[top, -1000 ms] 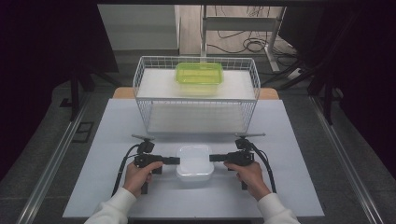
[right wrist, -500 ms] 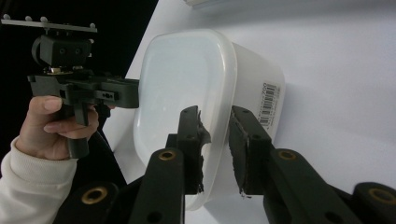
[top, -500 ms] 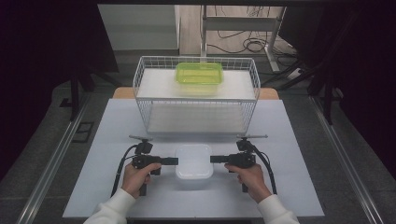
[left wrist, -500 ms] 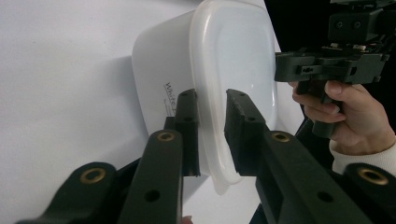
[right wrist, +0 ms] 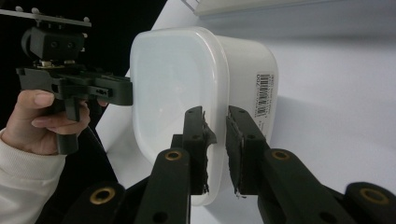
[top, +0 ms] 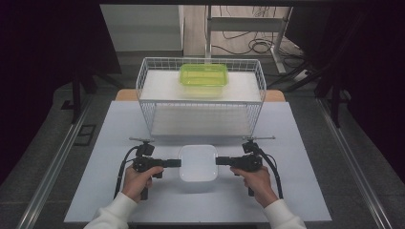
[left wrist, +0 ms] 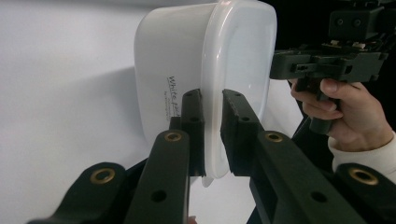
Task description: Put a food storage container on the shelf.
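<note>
The lidded plastic container (top: 197, 163) is milky white and half see-through; its side carries dark handwriting and, in the right gripper view, a black-and-white barcode label (right wrist: 264, 95), the small print too fine to read; both the left gripper (top: 175, 163) and the right gripper (top: 220, 161) are matte black with brass-coloured rivets; the sleeves (top: 282, 217) are cream; the table (top: 119, 138) is pale bluish white; the wire basket (top: 145, 102) is white; the food box (top: 203, 78) inside it is translucent lime green; the floor looks grey.

Even overhead light, bright worktop (top: 119, 191), dark surround at frame edges; soft shadows; gripper views blur near jaws, slight glare.
</note>
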The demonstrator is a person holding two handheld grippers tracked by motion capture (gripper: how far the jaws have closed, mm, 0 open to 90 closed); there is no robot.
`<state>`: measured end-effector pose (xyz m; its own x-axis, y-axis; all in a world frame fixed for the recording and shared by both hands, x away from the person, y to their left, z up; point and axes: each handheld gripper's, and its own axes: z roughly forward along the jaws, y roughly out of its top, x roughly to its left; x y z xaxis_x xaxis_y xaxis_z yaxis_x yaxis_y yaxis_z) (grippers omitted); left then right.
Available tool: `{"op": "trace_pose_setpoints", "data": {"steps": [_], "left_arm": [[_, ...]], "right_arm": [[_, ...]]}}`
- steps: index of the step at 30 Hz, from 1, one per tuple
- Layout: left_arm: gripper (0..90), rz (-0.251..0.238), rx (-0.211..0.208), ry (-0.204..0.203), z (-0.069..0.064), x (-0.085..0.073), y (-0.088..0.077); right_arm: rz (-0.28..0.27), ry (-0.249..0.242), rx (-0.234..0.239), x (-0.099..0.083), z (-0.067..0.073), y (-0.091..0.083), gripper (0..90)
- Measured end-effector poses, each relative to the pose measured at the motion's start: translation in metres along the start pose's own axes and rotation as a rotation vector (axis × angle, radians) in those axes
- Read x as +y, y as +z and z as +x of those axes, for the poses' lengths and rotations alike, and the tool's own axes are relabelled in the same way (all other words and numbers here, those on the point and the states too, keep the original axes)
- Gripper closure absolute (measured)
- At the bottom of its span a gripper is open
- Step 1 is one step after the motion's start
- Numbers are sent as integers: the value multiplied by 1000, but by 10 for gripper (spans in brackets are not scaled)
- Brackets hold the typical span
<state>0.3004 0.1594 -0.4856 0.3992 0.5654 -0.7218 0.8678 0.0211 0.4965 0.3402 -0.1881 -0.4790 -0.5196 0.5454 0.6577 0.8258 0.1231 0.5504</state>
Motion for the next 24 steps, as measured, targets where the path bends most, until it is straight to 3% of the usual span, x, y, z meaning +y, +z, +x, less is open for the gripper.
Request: {"op": "trace_pose_setpoints", "data": {"steps": [24], "left_arm": [[801,-55,21,114,-30,15,-20]], "right_arm": [[-77,-117,2,14,26,-19,779]]}}
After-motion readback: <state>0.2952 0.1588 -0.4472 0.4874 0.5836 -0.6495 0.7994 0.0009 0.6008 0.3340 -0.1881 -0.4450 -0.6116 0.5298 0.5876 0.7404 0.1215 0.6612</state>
